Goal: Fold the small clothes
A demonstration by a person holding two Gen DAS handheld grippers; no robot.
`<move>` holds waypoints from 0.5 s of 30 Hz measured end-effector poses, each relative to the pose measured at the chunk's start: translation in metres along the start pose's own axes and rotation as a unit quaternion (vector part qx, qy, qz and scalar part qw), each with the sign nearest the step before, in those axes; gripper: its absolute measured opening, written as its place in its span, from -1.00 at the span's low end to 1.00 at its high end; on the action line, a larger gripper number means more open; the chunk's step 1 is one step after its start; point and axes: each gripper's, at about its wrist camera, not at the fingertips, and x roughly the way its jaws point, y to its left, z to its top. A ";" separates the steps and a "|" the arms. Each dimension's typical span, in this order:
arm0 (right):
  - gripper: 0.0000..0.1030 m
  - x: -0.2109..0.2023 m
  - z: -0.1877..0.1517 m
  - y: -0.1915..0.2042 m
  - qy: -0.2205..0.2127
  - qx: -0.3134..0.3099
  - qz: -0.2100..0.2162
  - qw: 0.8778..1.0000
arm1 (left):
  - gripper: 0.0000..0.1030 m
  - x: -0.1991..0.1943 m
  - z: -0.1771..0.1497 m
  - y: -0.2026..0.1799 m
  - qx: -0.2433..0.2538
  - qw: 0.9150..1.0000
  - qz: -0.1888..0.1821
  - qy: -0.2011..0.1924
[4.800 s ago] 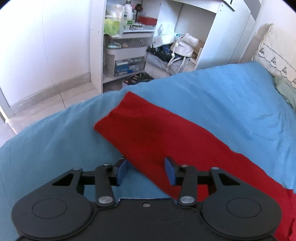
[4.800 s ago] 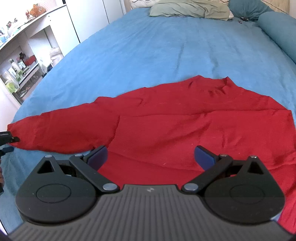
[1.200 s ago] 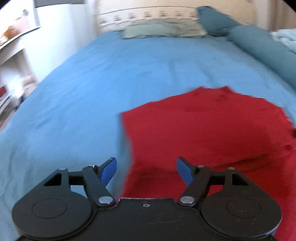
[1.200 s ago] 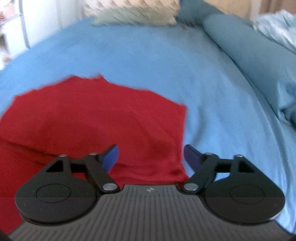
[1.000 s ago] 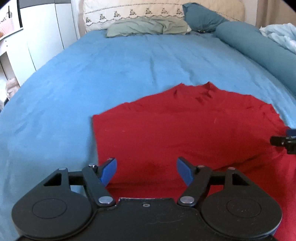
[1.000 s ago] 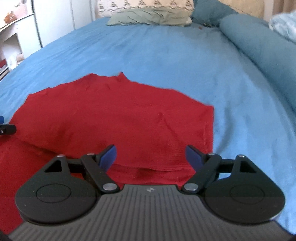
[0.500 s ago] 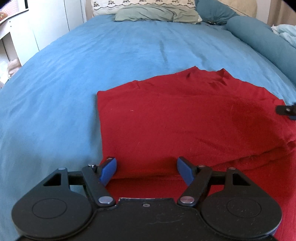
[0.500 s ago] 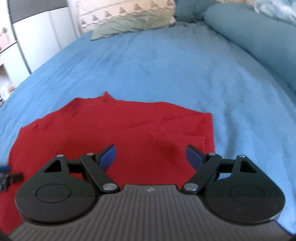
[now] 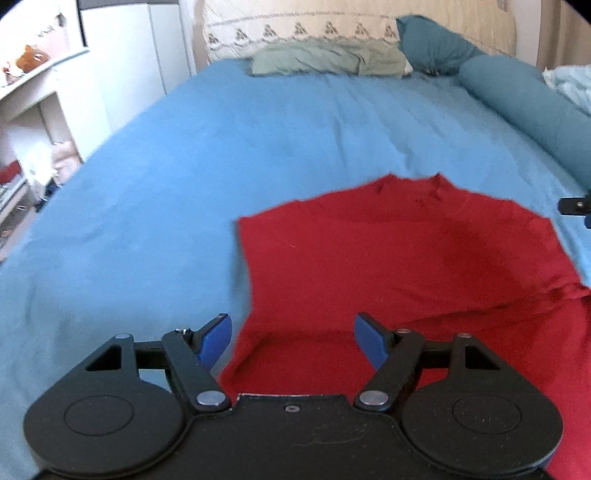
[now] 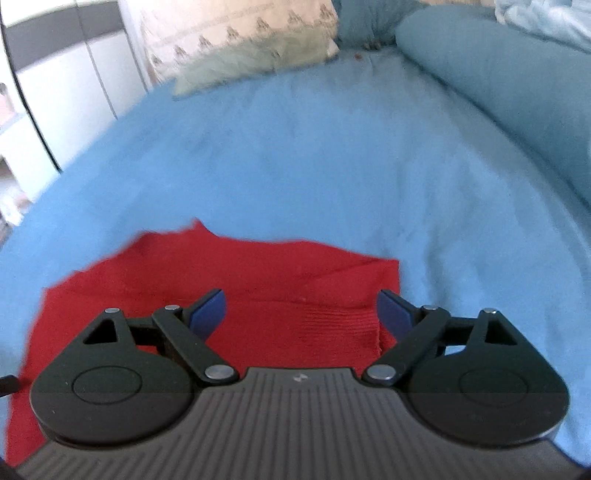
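A red top (image 9: 406, 266) lies spread on the blue bedspread (image 9: 147, 206), its sleeves folded in across the body so the outline is roughly square, the neckline pointing to twelve o'clock towards the pillows. A raised fold edge runs across the cloth just ahead of each tool.

The left gripper (image 9: 291, 336) hangs low over the garment's near left corner, jaws wide with nothing between them; its left blue pad sits over the bedspread just outside the red edge, the right pad over the cloth. At three o'clock in its view, the dark tip of the other tool pokes in past the top's right side.

The right gripper (image 10: 301, 314) sits over the near right corner of the red top (image 10: 258, 288), jaws spread wide and empty, the right pad just beyond the cloth's edge.

At twelve o'clock lie a grey-green pillow (image 9: 328, 59) and a cream embroidered one (image 9: 295, 29); a teal bolster (image 9: 524, 107) runs along two o'clock. White cupboards (image 9: 122, 62) stand at ten o'clock. A small pale mark is stamped on the right tool's ribbed body, too small to read; no other lettering is legible.
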 end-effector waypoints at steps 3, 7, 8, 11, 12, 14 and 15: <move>1.00 -0.055 0.000 0.004 -0.019 -0.009 0.017 1.000 | 0.53 -0.045 -0.004 0.006 -0.004 1.000 0.003 -0.014; 1.00 -0.131 -0.015 0.008 -0.028 -0.034 0.018 0.999 | 0.67 -0.101 -0.026 0.018 -0.013 0.999 -0.013 -0.029; 1.00 -0.146 -0.021 0.009 -0.027 -0.040 0.013 0.999 | 0.67 -0.110 -0.033 0.020 -0.014 0.999 -0.020 -0.030; 1.00 -0.189 -0.055 0.004 -0.017 -0.042 0.012 0.999 | 0.67 -0.128 -0.061 0.027 -0.015 0.999 -0.032 -0.028; 1.00 -0.198 -0.068 0.004 -0.014 -0.044 0.010 0.999 | 0.67 -0.132 -0.073 0.030 -0.017 0.999 -0.035 -0.027; 1.00 -0.215 -0.101 -0.001 -0.005 -0.048 0.005 0.999 | 0.67 -0.135 -0.099 0.036 -0.026 0.999 -0.042 -0.018; 1.00 -0.220 -0.117 -0.003 -0.001 -0.048 0.001 0.999 | 0.66 -0.137 -0.112 0.040 -0.032 0.998 -0.044 -0.015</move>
